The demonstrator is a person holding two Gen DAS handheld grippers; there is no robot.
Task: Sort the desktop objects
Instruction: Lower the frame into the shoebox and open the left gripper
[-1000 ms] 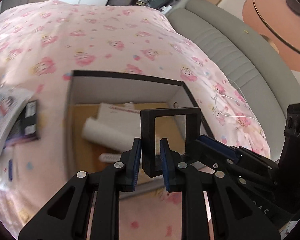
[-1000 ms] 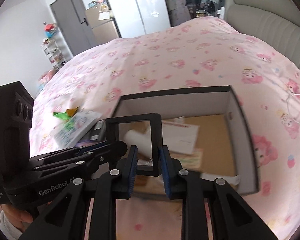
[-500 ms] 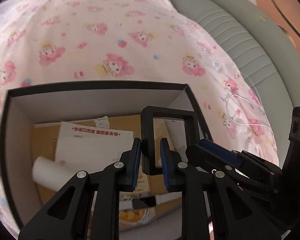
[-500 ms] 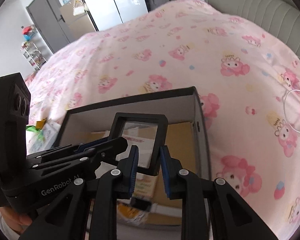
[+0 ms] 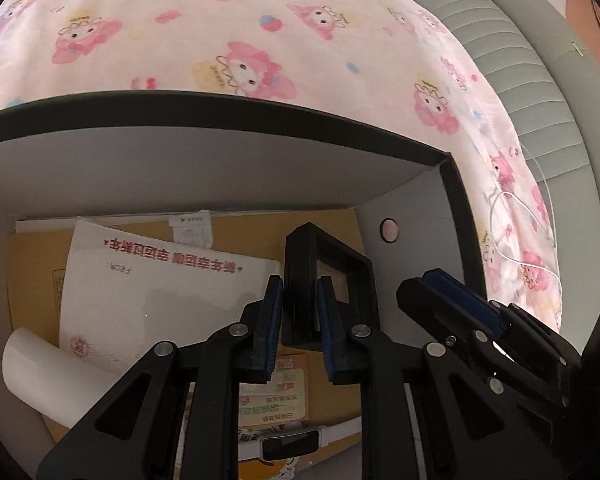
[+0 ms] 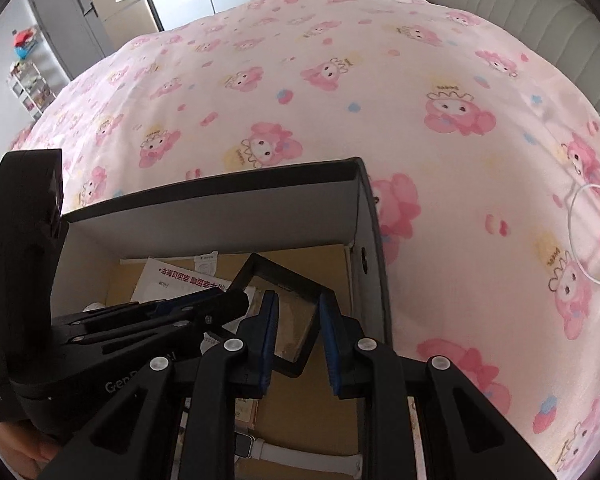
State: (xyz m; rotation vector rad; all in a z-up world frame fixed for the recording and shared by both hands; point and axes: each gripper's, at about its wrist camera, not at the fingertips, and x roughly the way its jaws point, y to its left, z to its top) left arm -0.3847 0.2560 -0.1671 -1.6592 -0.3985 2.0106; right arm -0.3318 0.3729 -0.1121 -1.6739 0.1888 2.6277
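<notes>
A black square frame with a clear middle (image 5: 332, 280) hangs inside the open dark-rimmed box (image 5: 220, 120), near its right wall. My left gripper (image 5: 300, 312) is shut on the frame's left edge. My right gripper (image 6: 296, 332) is shut on the frame's (image 6: 284, 312) lower right side. Both grippers hold it tilted above the box floor. The right gripper's fingers (image 5: 452, 300) also show in the left wrist view.
The box (image 6: 220, 208) sits on a pink cartoon-print bedsheet (image 6: 380, 80). Inside lie a white envelope with red print (image 5: 160, 280), a white paper roll (image 5: 52, 376), a brown envelope (image 5: 32, 280), coloured cards (image 5: 276, 396) and a white-strapped smartwatch (image 5: 288, 446). A white cable (image 6: 580, 232) lies right.
Both grippers have carried the frame forward and down, from above the box's near edge into the box towards its right side. Both grips are unchanged.
</notes>
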